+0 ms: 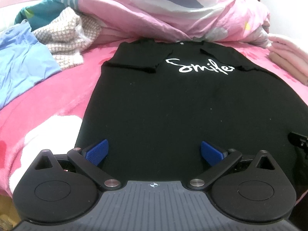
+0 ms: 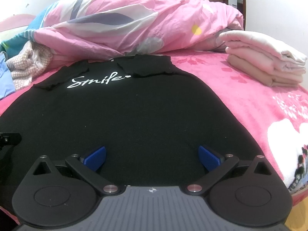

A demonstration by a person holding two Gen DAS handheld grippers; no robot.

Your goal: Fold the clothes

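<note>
A black T-shirt (image 1: 154,104) printed with the word "Smile" lay flat on a pink blanket (image 1: 48,104), both sleeves folded inward over its chest. The left gripper (image 1: 154,152) and right gripper (image 2: 152,154) hovered at the shirt's near hem, jaws spread wide and holding nothing. Behind it sat a crumpled pink duvet (image 2: 134,23); folded pale clothes (image 2: 265,61) were stacked to the right, unfolded garments (image 1: 63,38) heaped to the left

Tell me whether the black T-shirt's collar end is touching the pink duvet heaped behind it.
Cannot tell. In the right wrist view the black T-shirt reaches the foot of the pink duvet, but the low angle hides any gap or contact.
</note>
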